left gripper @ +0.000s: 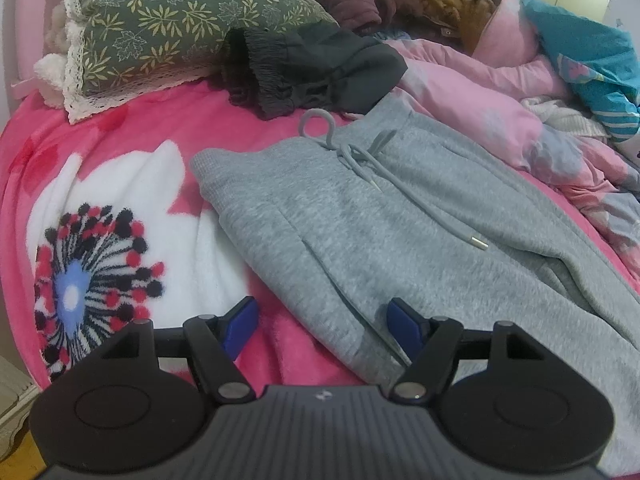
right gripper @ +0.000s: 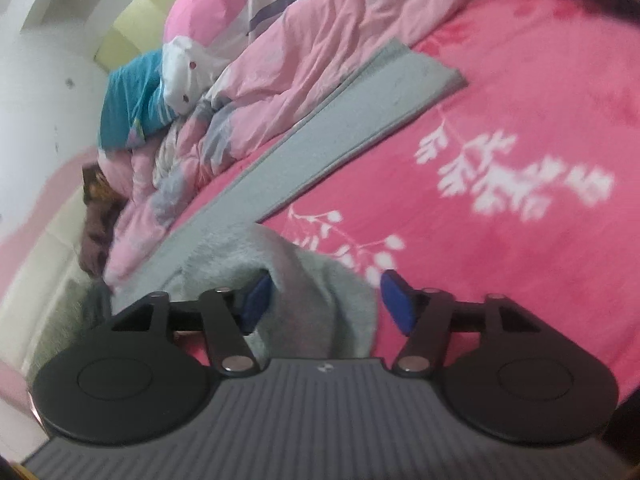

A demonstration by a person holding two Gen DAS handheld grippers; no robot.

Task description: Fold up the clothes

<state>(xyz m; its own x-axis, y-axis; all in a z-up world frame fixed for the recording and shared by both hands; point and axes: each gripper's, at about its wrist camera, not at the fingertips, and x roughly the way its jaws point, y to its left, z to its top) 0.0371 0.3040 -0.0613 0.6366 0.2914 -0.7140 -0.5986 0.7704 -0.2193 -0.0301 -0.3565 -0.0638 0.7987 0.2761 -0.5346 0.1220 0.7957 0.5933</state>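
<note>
Grey sweatpants lie on a pink flowered blanket, waistband and drawstring toward the pillow. My left gripper is open, its blue pads straddling the left edge of the pants near the hip. In the right wrist view the grey pant legs stretch away along the blanket. My right gripper is open, with a raised bunch of grey fabric between its blue pads; the pads stand apart from it.
A green leaf-print pillow and dark grey shorts lie beyond the waistband. A rumpled pink duvet with maroon and teal clothes runs along the right. In the right wrist view the duvet borders the pant legs.
</note>
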